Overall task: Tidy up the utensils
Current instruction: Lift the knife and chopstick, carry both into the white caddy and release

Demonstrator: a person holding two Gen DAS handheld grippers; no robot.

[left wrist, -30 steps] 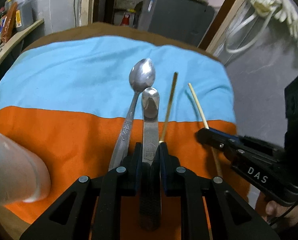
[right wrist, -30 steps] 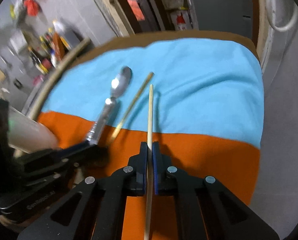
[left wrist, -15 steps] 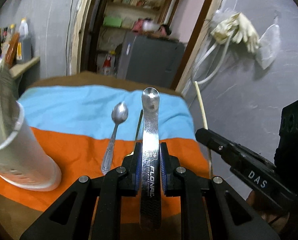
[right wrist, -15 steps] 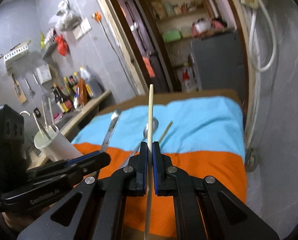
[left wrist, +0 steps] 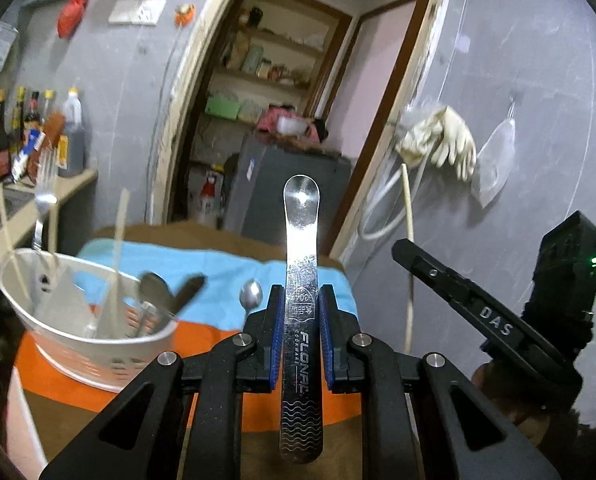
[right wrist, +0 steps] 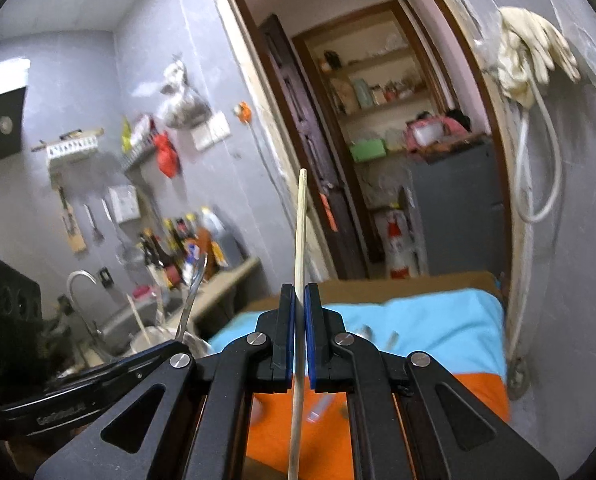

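The left gripper (left wrist: 301,312) pinches a flat steel utensil handle (left wrist: 301,280) (stamped FLONAL) between its blue pads, held upright above the table; the right gripper (right wrist: 299,316) is pressed onto a wooden chopstick (right wrist: 299,240), also raised and pointing up; to the left stands a white utensil holder (left wrist: 78,344) on the orange-and-blue cloth (left wrist: 226,284), holding a fork, chopsticks and what look like dark spoons, blurred; one spoon (left wrist: 250,294) lies on the cloth beyond the left gripper.
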